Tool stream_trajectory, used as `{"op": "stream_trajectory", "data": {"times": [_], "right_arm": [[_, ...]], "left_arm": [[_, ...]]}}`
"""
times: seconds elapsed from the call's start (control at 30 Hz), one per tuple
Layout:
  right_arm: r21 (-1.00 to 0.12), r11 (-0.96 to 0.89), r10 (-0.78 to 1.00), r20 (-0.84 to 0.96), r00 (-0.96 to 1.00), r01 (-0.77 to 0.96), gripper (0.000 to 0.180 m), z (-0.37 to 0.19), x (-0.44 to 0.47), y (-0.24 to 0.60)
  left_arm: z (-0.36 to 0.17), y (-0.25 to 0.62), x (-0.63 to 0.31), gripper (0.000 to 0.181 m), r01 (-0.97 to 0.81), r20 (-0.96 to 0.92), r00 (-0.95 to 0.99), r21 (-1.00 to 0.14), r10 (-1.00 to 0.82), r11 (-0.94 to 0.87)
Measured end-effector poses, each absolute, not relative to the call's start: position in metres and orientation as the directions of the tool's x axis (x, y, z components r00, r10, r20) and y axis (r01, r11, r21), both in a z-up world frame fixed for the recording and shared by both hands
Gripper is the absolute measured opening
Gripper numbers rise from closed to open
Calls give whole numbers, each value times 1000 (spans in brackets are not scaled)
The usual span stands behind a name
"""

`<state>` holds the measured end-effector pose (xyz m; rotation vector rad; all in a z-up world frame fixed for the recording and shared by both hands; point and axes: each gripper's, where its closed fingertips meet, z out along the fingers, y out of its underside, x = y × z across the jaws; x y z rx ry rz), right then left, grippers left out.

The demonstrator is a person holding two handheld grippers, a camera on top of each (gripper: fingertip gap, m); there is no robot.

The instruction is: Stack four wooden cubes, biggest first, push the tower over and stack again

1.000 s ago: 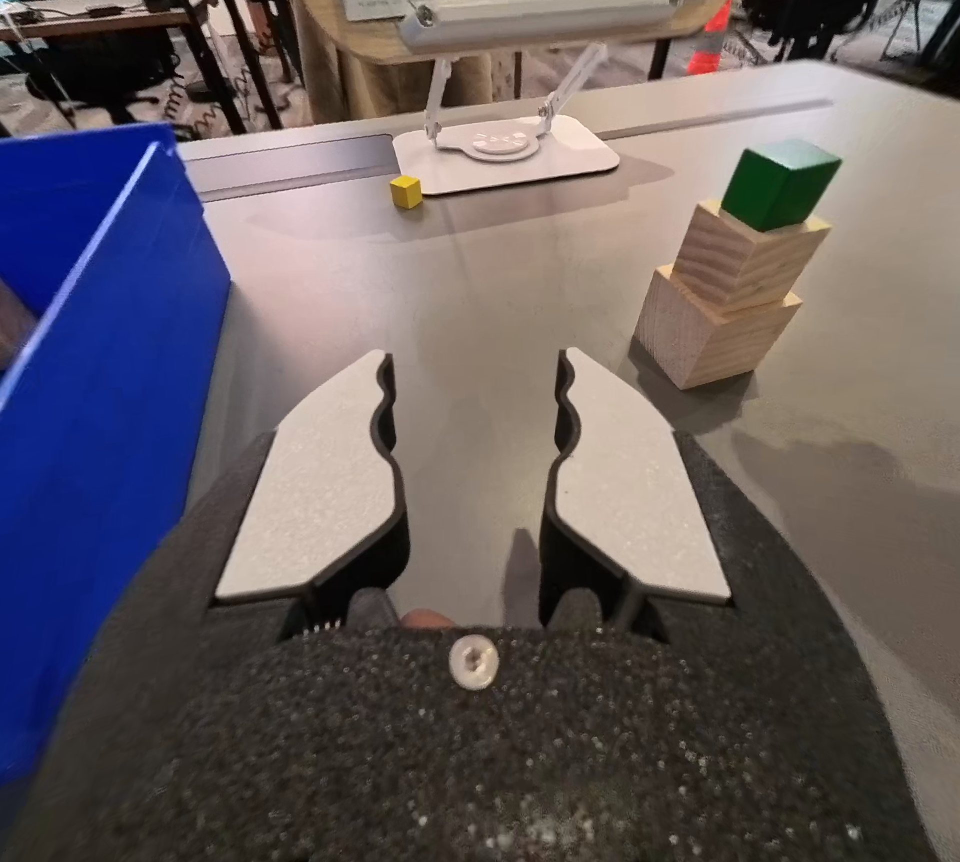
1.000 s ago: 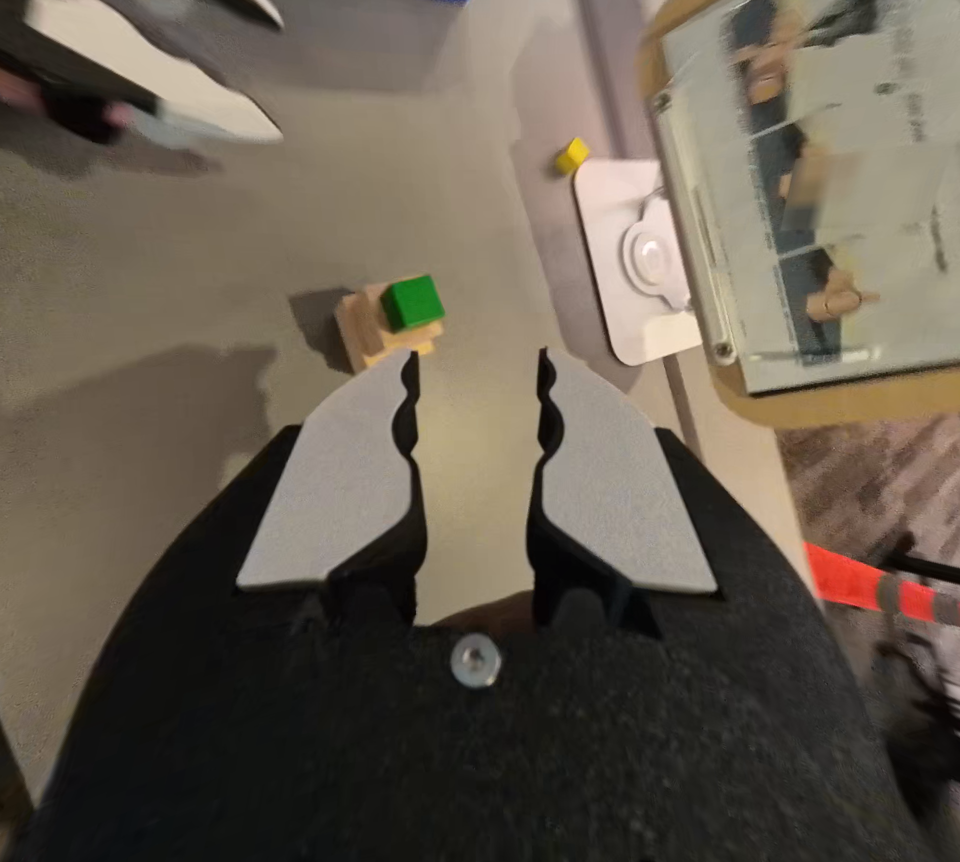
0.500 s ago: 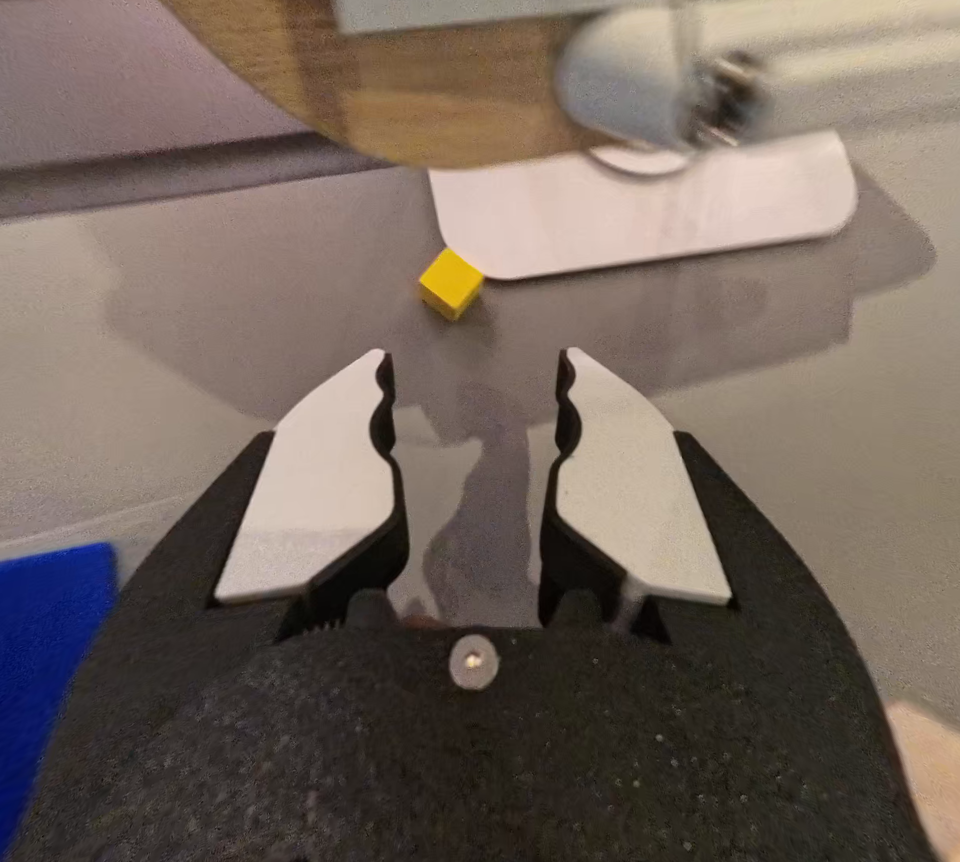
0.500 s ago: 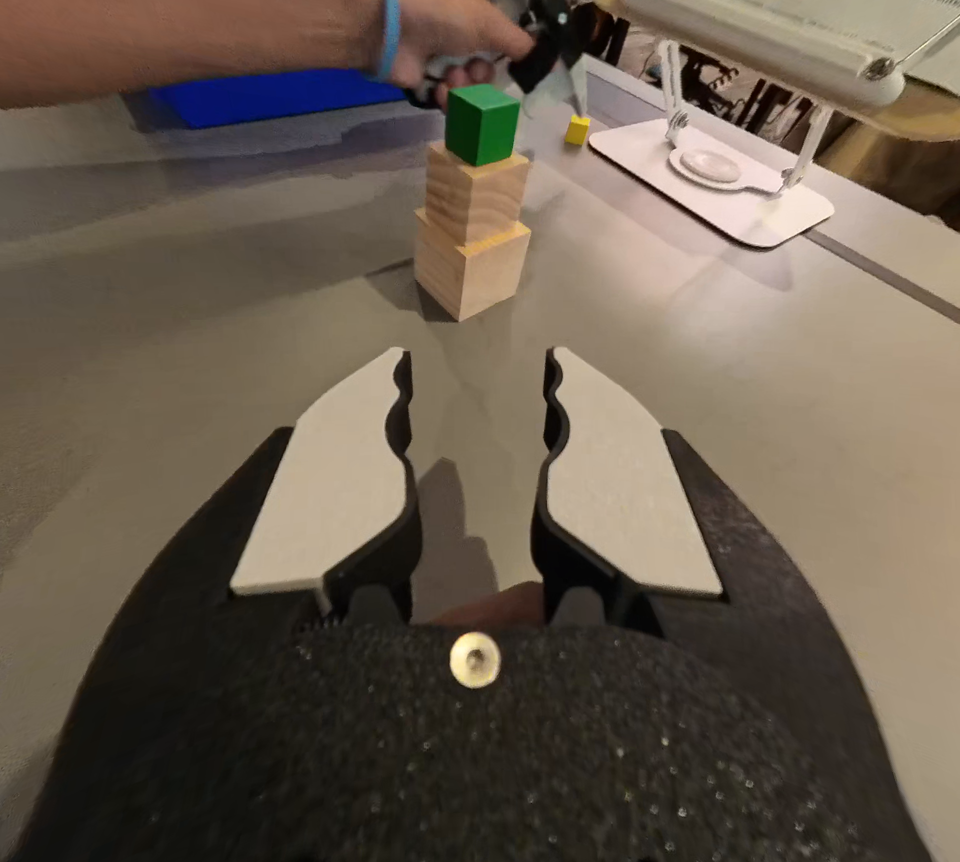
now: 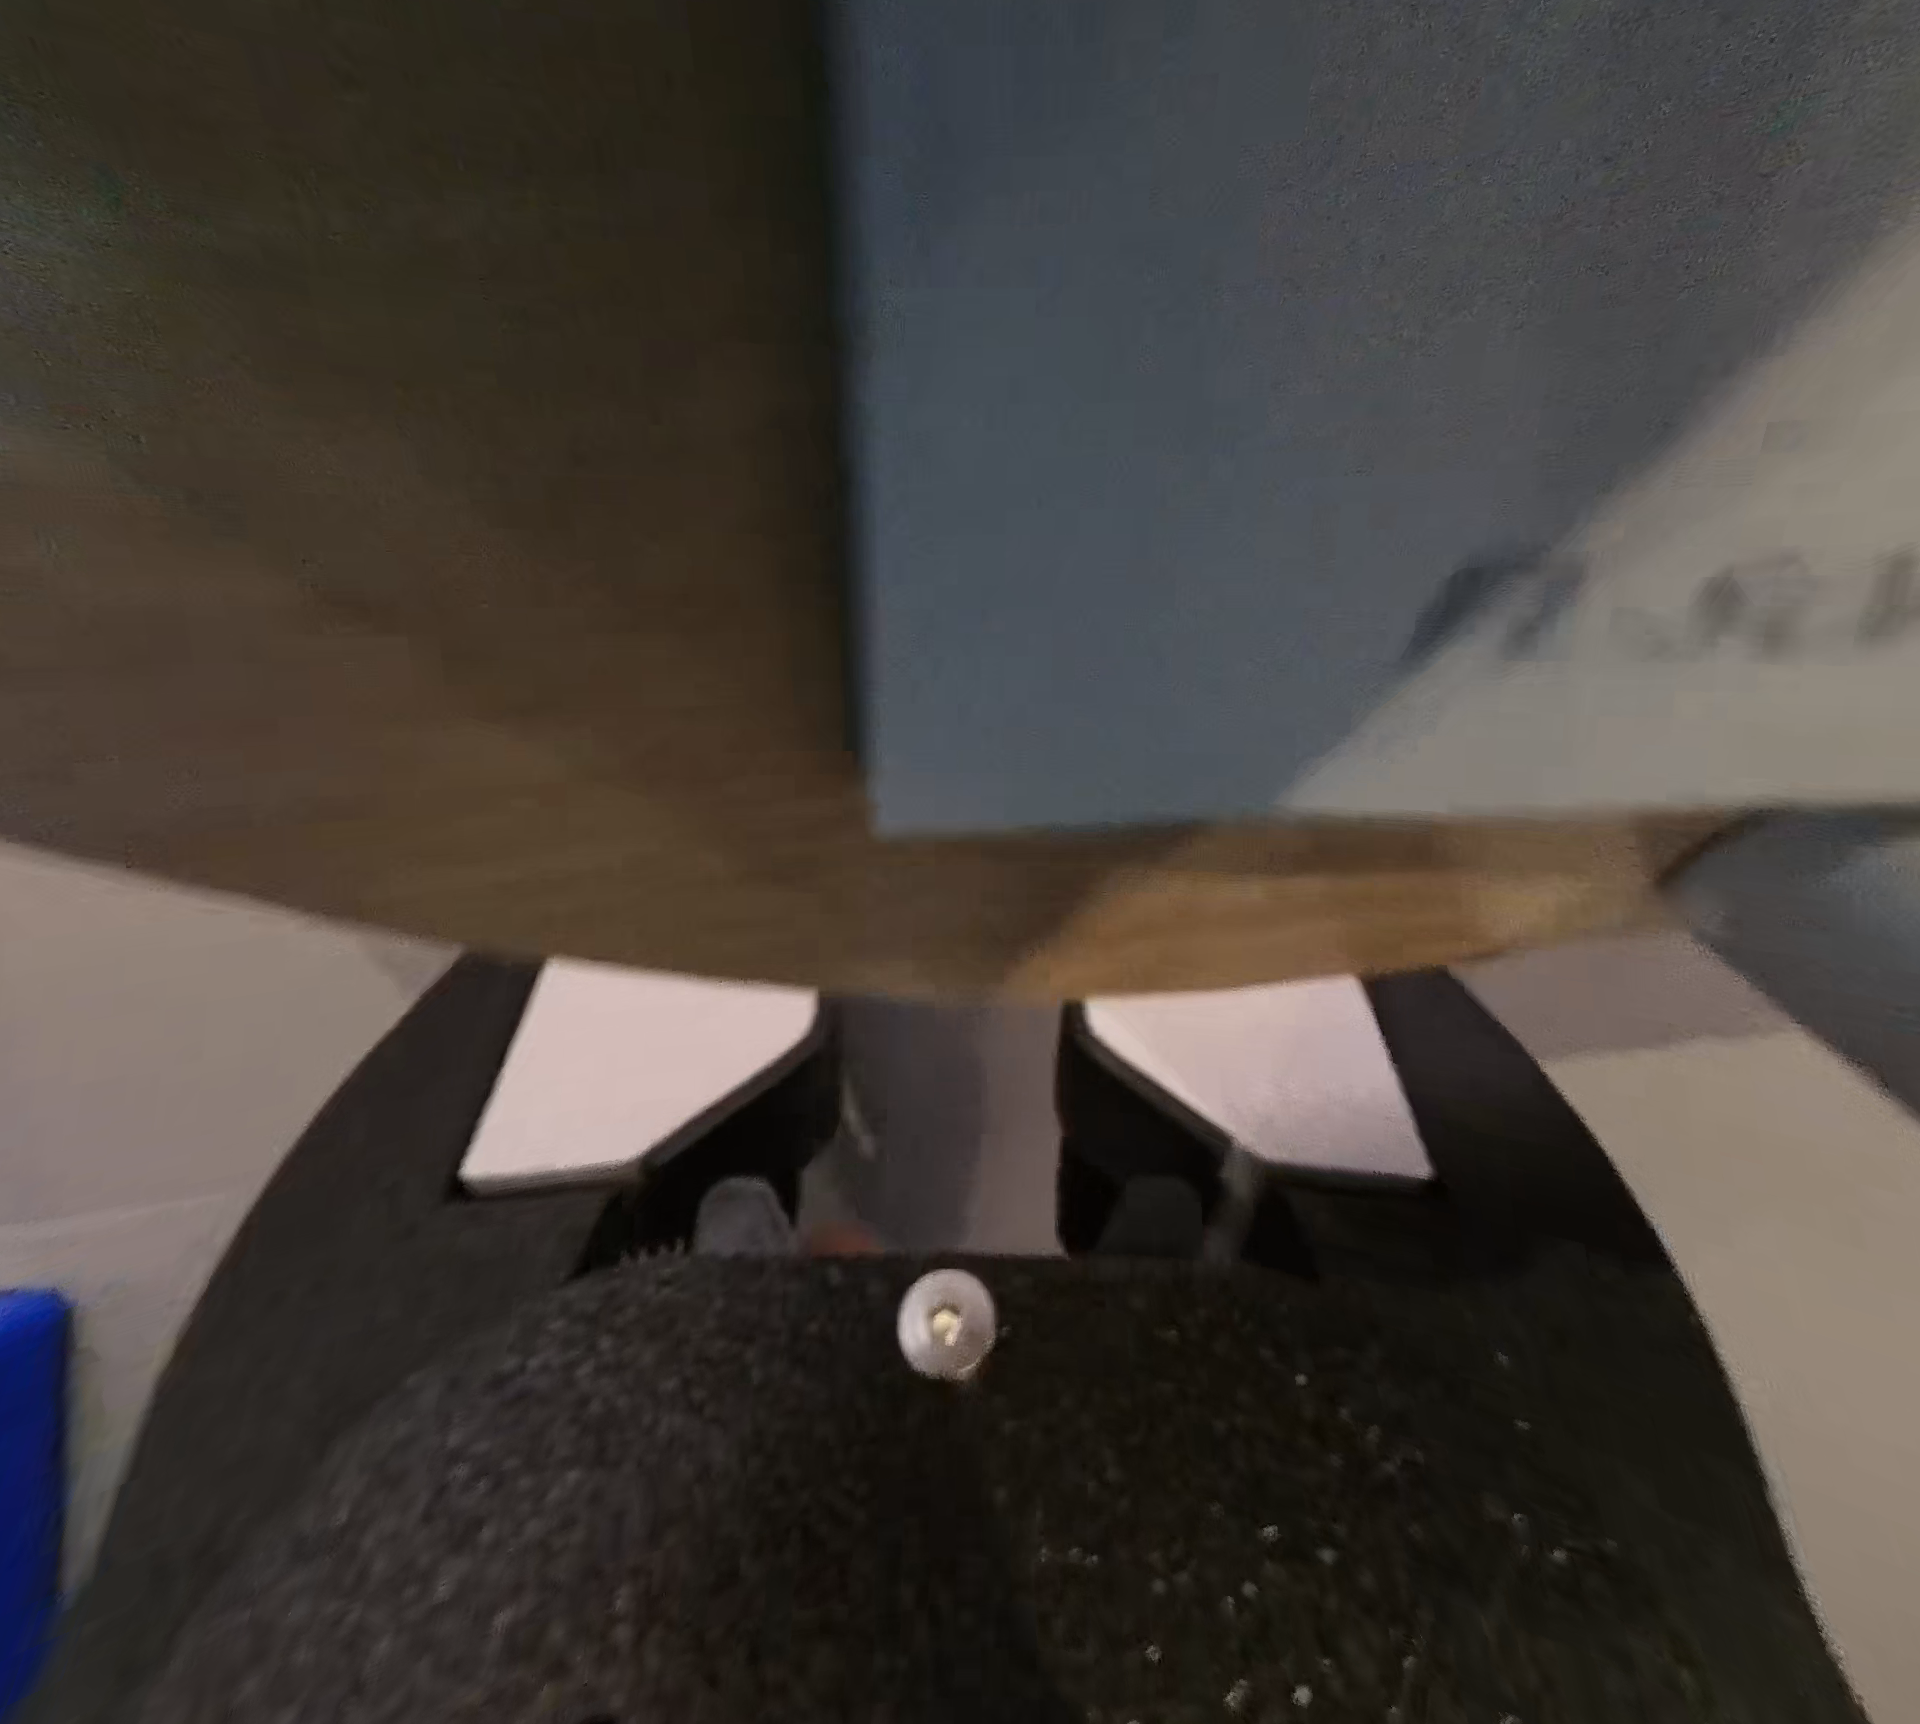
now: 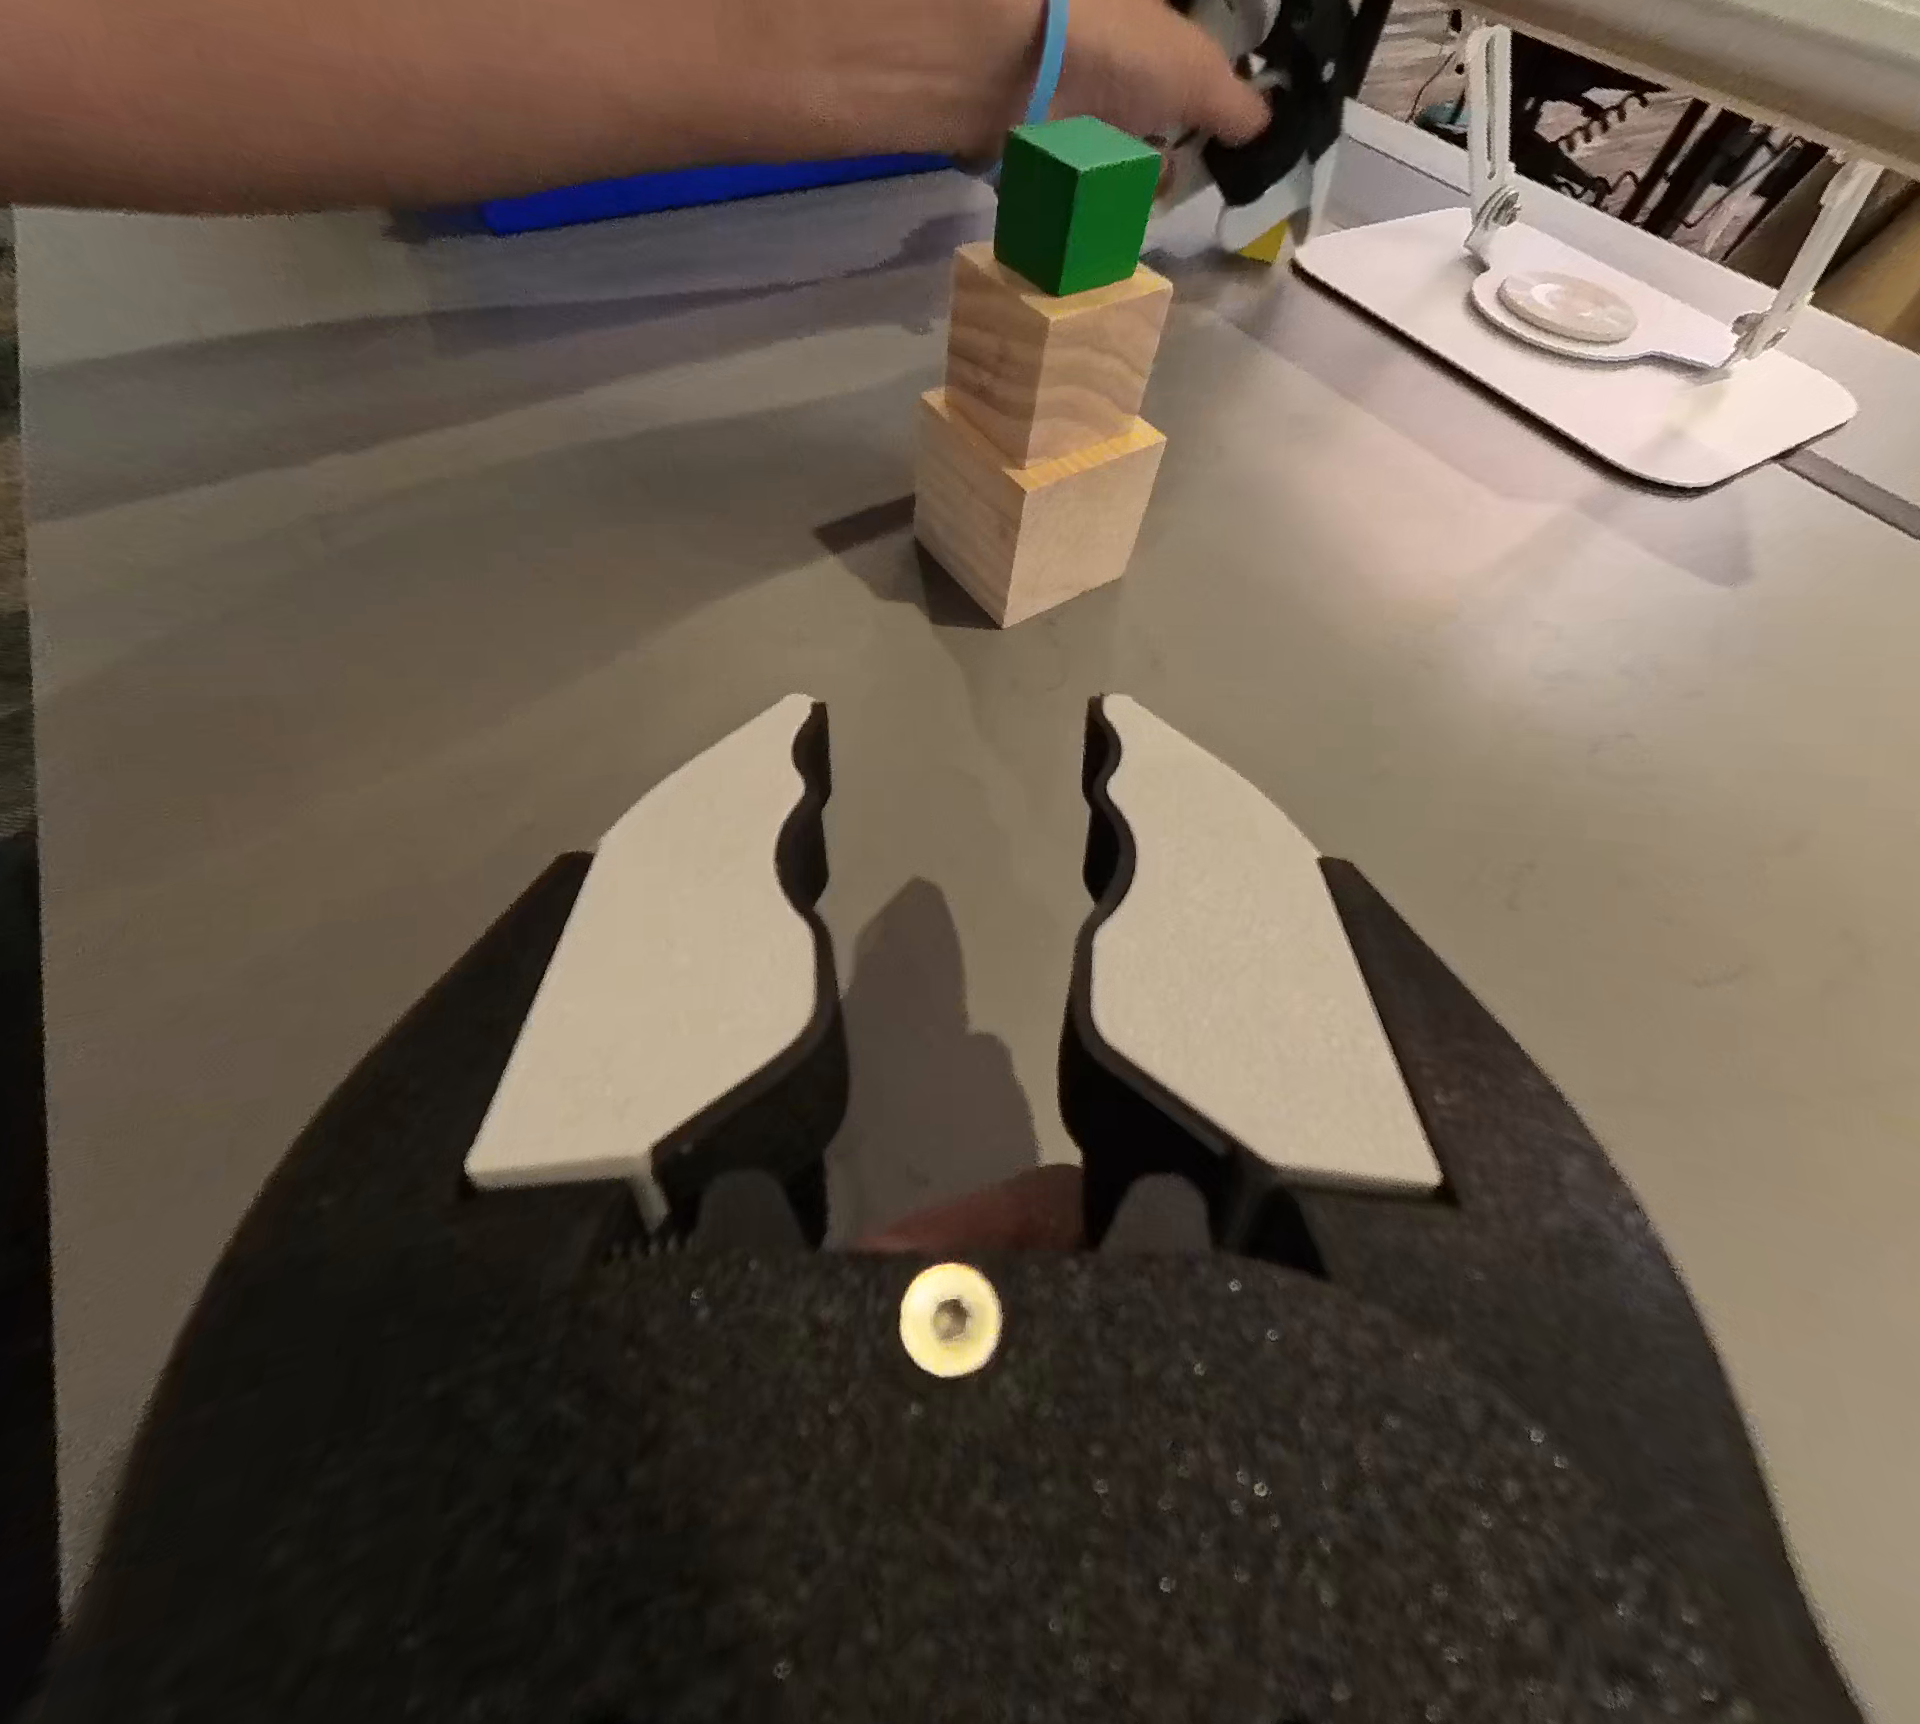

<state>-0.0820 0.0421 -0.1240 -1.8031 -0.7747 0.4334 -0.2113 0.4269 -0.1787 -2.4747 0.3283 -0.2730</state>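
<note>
Right gripper (image 6: 956,718) low over the tabletop (image 6: 1455,791), fingers apart and empty, three-cube tower (image 6: 1044,386) at 12 o'clock, left gripper (image 6: 1262,204) reaching behind it, finger gap unclear.

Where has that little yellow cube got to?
In the right wrist view, the yellow cube sits on the table behind the tower, under the left gripper, beside the white stand base.

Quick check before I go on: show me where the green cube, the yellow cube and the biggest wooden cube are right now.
green cube (image 6: 1075,204): right wrist view, its front edge, atop the stack.
yellow cube (image 6: 1265,249): right wrist view, the sliver showing under the left gripper's fingers.
biggest wooden cube (image 6: 1034,521): right wrist view, its near corner, at the stack's bottom.
</note>
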Motion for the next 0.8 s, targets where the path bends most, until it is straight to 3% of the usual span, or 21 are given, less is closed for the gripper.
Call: {"op": "stream_trajectory", "data": {"times": [0.03,0.27,0.43,0.63,0.8], "right_arm": [[-931,-215,689,69,722,294,46,-124,-82,42],[-922,-209,683,100,723,325,45,-126,-83,39],[-927,-217,679,83,730,307,44,-125,-81,39],[-934,-220,672,65,738,283,42,-123,-78,41],[-930,-231,670,61,740,285,42,-125,-81,43]], "left_arm": [[-180,424,-211,30,-155,124,951,-600,-283,-785],[-177,410,-216,30,-171,115,948,-601,-296,-781],[-126,382,-219,30,-221,163,888,-667,-429,-711],[-28,272,-196,30,-469,161,508,-772,-846,-429],[-17,179,-166,30,-599,211,188,-749,-959,-283]]}}
